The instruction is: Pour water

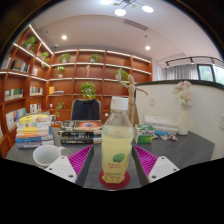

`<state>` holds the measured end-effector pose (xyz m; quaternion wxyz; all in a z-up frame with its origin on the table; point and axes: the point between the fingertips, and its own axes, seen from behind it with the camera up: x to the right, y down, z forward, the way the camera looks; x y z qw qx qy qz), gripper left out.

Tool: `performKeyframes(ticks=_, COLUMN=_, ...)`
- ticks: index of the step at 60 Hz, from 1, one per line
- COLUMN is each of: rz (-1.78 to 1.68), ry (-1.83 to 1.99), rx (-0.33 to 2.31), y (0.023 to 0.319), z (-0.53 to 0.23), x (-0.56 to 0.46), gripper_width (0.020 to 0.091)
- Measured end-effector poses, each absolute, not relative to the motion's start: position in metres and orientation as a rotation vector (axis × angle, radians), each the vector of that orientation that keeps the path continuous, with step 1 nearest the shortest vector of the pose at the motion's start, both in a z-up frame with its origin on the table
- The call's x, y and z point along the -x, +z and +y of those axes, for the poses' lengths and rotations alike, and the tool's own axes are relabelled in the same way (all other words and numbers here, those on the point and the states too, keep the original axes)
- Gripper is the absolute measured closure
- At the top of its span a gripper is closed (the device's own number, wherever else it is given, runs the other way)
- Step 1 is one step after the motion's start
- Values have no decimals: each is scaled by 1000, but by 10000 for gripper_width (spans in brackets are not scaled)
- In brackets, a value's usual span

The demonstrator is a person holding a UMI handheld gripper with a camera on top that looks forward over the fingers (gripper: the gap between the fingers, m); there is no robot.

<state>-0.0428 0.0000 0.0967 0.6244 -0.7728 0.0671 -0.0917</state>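
Two fingers of the gripper (117, 166) reach forward over a dark table (185, 150), their magenta pads (80, 159) set apart, and a bottle (118, 141) of pale yellowish liquid stands upright between them at twelve o'clock, just ahead. Its cap is white, its label is pale with a green mark, and its base sits on a small red coaster (115, 179). A gap shows between the bottle and each pad, so the fingers are spread around it rather than pressing on it. At about nine o'clock from the bottle, beside the left finger, a white cup (46, 154) rests on the table. Beyond it, at ten o'clock, lie stacks of books (36, 130). Farther back stands a wooden bookshelf (30, 78) with green plants on its upper shelves. At two o'clock a vase of pale flowers (183, 98) stands near the table's far edge.
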Motion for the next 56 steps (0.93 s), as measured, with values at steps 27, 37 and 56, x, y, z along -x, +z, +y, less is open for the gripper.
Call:
performKeyframes(ticks=27, rz=72, ry=-85, rx=1807, y=113, z=-137, x=102, gripper_width=306)
performKeyframes(ticks=37, rz=22, ry=-72, rx=1796, y=124, z=-165, x=117, gripper_width=304)
performKeyframes(ticks=56, rz=15, ry=-86, rx=1773, y=140, z=-190, x=119, gripper_width=307)
